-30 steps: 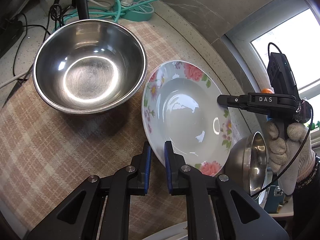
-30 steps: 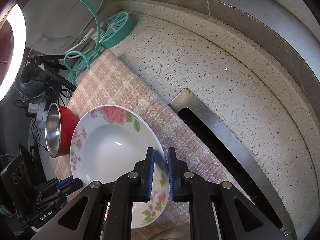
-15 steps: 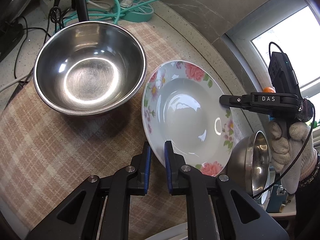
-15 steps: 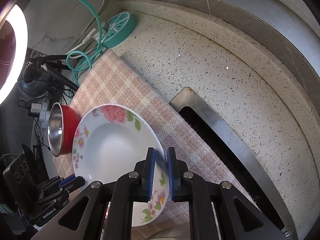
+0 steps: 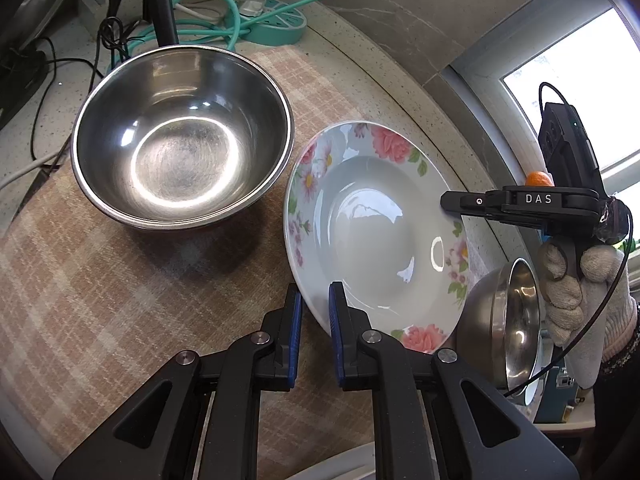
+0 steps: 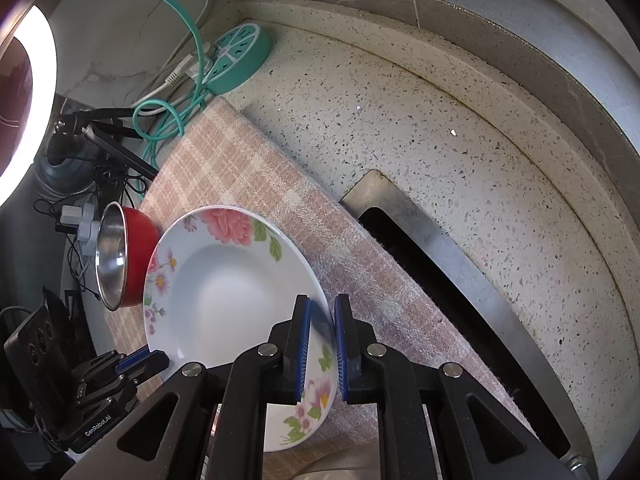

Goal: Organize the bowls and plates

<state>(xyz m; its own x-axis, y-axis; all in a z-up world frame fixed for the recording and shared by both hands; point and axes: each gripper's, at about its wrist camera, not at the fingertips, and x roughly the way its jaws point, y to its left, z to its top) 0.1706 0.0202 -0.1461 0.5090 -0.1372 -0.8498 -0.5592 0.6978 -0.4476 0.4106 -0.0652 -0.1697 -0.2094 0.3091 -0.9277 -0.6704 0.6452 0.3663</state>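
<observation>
Left claw (image 5: 314, 336) nearly shut, blue pads (image 5: 296, 332) clenched across the near rim of the floral plate (image 5: 372, 240); nothing else between the pads. Right claw (image 6: 322, 344) likewise almost closed, gripping the opposite rim of the same plate, driven by a gloved hand (image 5: 580, 292) seen at the right edge of the left wrist view. Plate thus held at two opposite points, face up, over the checked cloth (image 5: 100, 288) that covers part of the speckled surface (image 6: 440, 160); apparently tilted or raised a little off the cloth, though contact underneath cannot be told. Large steel bowl (image 5: 182, 152) upright on the cloth just beside the plate, apart from it. Small bowl (image 5: 504, 320), steel inside and red outside, lying on its side past the plate's far edge; support not visible. Step judged in hand: two-handed carry of the plate, sorting not yet finished, since plate and bowls lie unstacked. Next move calls for both grips travelling together and level toward a resting place, clear of the large bowl's rim, then release on both sides at once. Destination not evident.
</observation>
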